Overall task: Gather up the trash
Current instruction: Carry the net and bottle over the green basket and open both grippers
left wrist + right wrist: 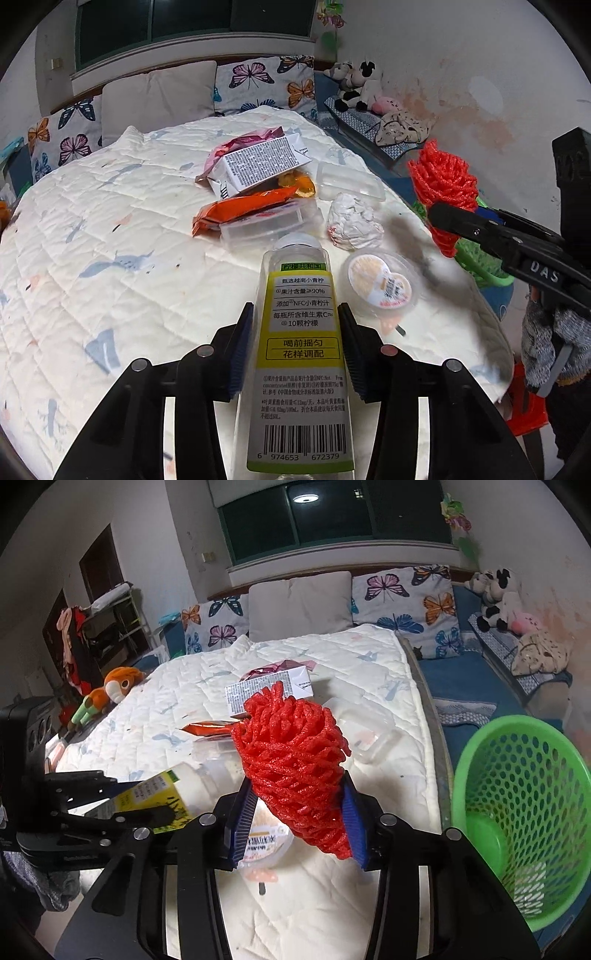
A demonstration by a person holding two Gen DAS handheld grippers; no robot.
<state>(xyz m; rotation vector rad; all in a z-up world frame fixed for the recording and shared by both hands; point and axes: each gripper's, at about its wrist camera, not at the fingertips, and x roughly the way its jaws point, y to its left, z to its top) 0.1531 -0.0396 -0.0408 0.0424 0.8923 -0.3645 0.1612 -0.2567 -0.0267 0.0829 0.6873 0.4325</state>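
both grippers loaded, trash pile on the bed

left wrist view: the left gripper (295,350) has its jaws closed on a clear plastic bottle (301,347) with a yellow-green label, which runs up the lower centre of the frame with its white cap pointing away. it sits over a white quilted bed (110,229). just right of the bottle lies a small round sauce cup (380,286) with a printed lid. above that is a crumpled white paper ball (352,221). in the centre of the frame a heap of trash gathers: an orange snack wrapper (243,210) on a clear plastic box (266,227), a white carton (258,166) with a block of black print, and a pink foil bag (243,142) behind it. a second clear tray (349,181) lies right of the heap. at the right edge the right gripper (439,218) pinches a red foam net (443,188).

right wrist view: the right gripper (299,827) has its jaws clamped on the red foam net (295,760), filling the centre of the frame. the sauce cup (264,840) shows under it. at lower left the left gripper (122,812) holds the bottle (170,794). a green perforated basket (524,812) stands at the right edge, beside the bed (369,886). butterfly pillows (402,598) line the top of the frame.
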